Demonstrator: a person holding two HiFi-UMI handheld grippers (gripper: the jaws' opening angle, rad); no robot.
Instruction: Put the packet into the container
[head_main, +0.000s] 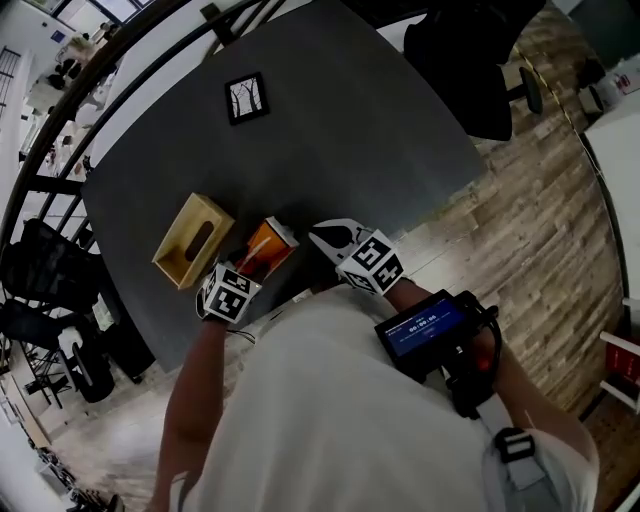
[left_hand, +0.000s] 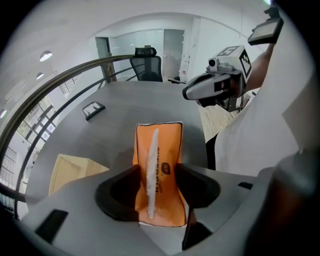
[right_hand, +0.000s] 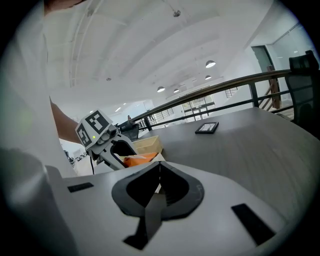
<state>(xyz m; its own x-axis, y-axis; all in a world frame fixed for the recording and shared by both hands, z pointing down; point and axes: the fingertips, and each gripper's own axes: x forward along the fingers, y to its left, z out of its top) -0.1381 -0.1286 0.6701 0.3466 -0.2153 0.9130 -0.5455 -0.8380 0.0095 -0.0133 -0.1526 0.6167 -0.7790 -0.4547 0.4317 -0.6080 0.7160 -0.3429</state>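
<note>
An orange packet stands tilted on the dark grey table, just right of an open tan wooden container. My left gripper comes at the packet from the near side. In the left gripper view both pads press the sides of the packet, so the left gripper is shut on it, with the container to its left. My right gripper hovers right of the packet. The right gripper has its jaws meeting at the tips, with nothing between them.
A black square marker tile lies further back on the table. A black office chair stands beyond the far right corner on wood flooring. A curved railing runs along the table's left. The table's near edge is right under my hands.
</note>
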